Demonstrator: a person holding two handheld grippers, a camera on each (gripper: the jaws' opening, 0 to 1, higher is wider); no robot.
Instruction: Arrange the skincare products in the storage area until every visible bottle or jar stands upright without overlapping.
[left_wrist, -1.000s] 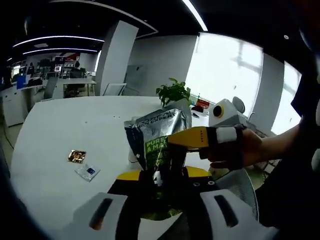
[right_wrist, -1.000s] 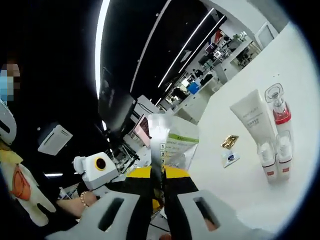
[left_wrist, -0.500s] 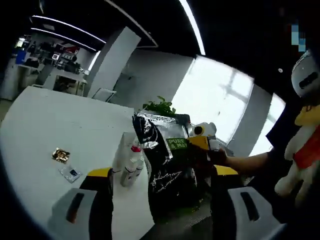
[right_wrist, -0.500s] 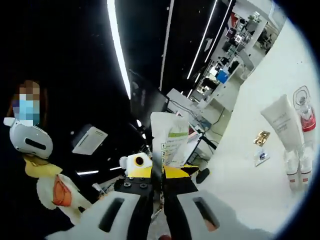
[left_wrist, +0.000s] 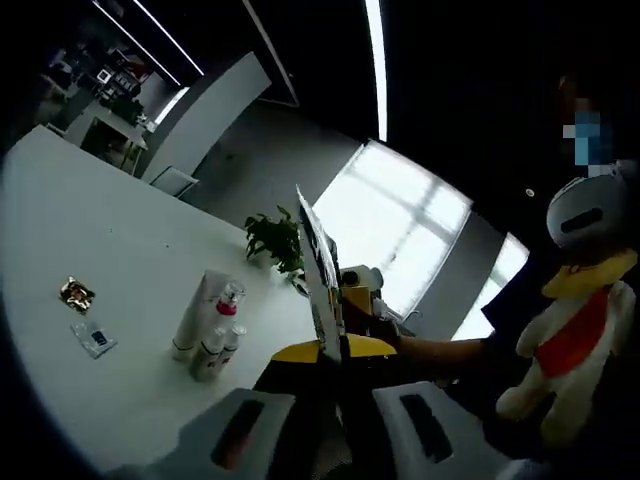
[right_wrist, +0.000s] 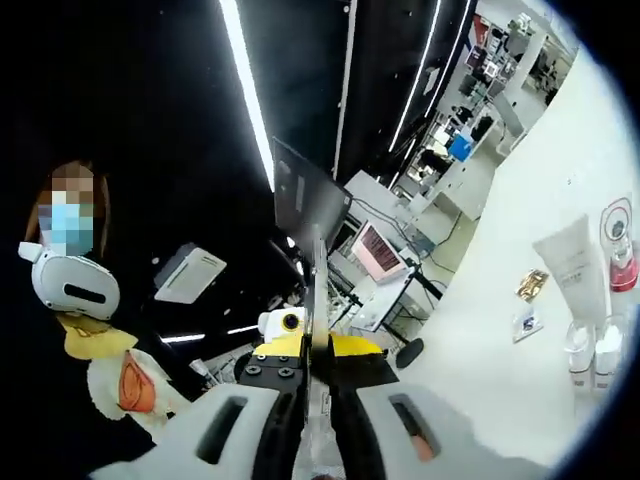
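Both claws, left (left_wrist: 330, 400) and right (right_wrist: 318, 400), are closed on one pouch (left_wrist: 322, 270), seen edge-on, above the near tabletop (left_wrist: 120, 390) edge. Bottles (left_wrist: 215, 335) stand far left, with open surface around.

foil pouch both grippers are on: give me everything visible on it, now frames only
The silver foil pouch is seen nearly edge-on in the left gripper view, a thin, glossy, flat sheet with dark print on its face, standing roughly upright above the white table. In the right gripper view it is again a thin edge. Each view shows it running down between that gripper's own closed fingers, left gripper and right gripper, so both look clamped on it. It is held off the table, touching nothing else.
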